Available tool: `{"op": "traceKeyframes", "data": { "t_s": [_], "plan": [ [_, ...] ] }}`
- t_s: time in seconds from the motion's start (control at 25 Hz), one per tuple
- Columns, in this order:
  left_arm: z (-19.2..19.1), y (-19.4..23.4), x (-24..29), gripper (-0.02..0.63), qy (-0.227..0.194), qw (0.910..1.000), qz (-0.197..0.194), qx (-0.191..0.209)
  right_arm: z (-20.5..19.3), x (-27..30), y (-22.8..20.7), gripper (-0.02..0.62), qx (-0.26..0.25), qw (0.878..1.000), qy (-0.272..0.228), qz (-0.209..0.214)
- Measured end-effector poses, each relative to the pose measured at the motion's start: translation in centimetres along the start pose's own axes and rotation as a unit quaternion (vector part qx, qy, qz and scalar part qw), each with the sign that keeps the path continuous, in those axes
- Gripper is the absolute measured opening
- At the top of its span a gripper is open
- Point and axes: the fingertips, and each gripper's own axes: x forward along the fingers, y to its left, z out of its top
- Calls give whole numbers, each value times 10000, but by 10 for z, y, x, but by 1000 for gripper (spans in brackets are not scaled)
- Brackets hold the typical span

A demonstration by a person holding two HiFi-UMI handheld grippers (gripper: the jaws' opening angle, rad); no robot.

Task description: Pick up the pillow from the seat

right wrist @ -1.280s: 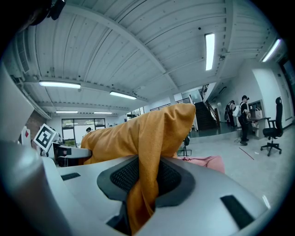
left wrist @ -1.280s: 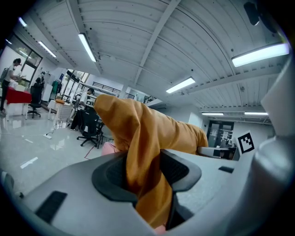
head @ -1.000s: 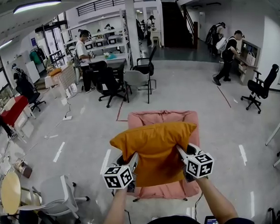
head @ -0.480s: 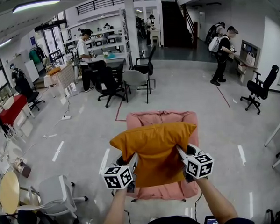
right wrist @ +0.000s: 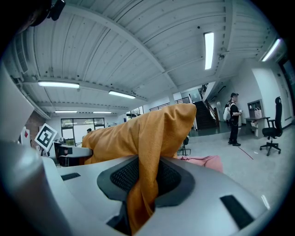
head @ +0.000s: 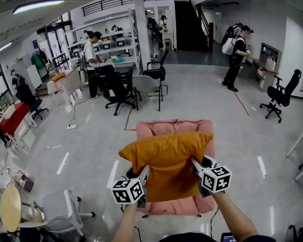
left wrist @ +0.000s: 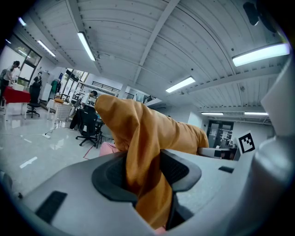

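An orange pillow (head: 169, 162) hangs in the air above the pink seat (head: 174, 128), held at both lower sides. My left gripper (head: 142, 175) is shut on its left edge, and the fabric (left wrist: 143, 152) bunches between the dark pads. On the other side my right gripper (head: 197, 167) is shut on the right edge, with the cloth (right wrist: 147, 152) pinched between its pads. The pillow (right wrist: 133, 131) stretches between the two grippers and covers most of the seat cushion below.
A grey chair (head: 62, 208) stands at the lower left beside a round wooden table (head: 11, 207). Black office chairs (head: 117, 89) and desks (head: 113, 64) lie beyond the seat. A person (head: 234, 50) walks at the far right, near another black chair (head: 282, 96).
The pillow and both grippers have stayed still. The person at the far right has walked a little to the left.
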Motion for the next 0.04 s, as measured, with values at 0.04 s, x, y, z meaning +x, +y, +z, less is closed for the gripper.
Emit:
{"op": "traceKeyframes", "data": {
  "t_s": [0.04],
  "plan": [
    [1,0,-1,183,-4,10000,4,-1,1,-1,0,107,-1,10000,0,1]
  ]
}}
